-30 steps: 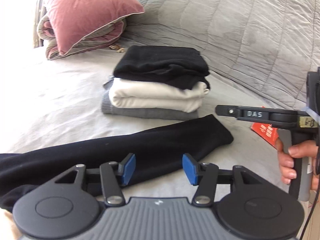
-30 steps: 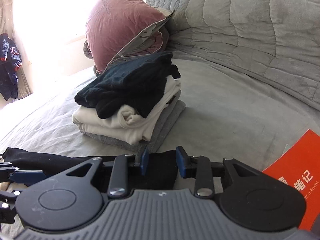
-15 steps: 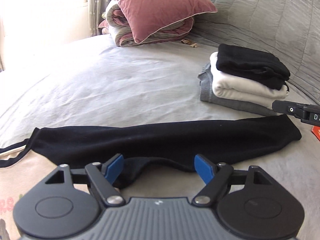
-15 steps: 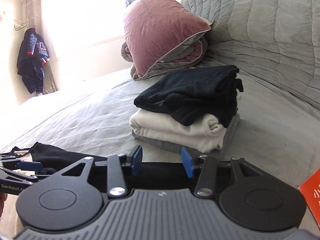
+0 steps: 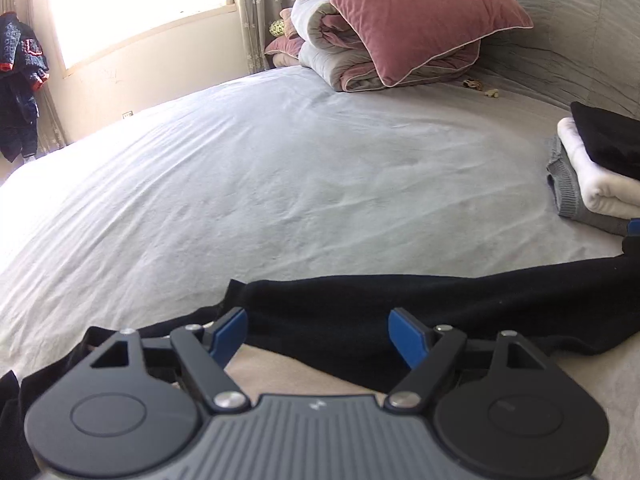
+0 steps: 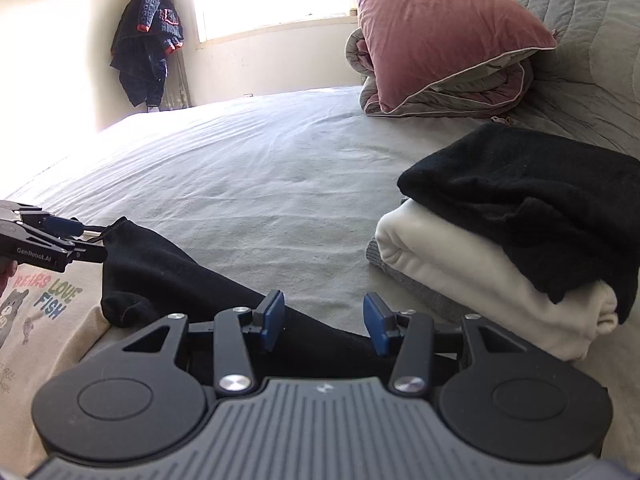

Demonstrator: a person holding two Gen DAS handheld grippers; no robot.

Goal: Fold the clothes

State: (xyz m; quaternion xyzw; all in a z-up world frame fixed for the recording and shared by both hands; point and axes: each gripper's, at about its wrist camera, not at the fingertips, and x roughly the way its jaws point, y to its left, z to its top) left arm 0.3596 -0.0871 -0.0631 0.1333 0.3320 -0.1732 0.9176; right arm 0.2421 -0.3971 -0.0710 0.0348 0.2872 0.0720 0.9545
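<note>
A long black garment (image 5: 420, 312) lies stretched across the near part of the bed, partly over a beige printed shirt (image 6: 44, 320). My left gripper (image 5: 318, 334) is open, low over the garment's left end where beige cloth (image 5: 276, 372) shows beneath. In the right wrist view the left gripper (image 6: 60, 240) shows side-on, at the tip of the black garment (image 6: 160, 276). My right gripper (image 6: 325, 322) is open over the garment's right part, with black cloth under its fingers. Its blue fingertip (image 5: 634, 226) just shows at the frame edge.
A stack of folded clothes (image 6: 500, 248), black on white on grey, sits on the bed to the right; it also shows as the stack (image 5: 592, 172). A pink pillow (image 5: 404, 16) rests on a rolled quilt at the back. A dark jacket (image 6: 148, 44) hangs by the window. Grey sheet (image 5: 280, 168) fills the middle.
My left gripper has travelled left along the black garment to its left end and opened wider. The right gripper has turned left, staying over the right part.
</note>
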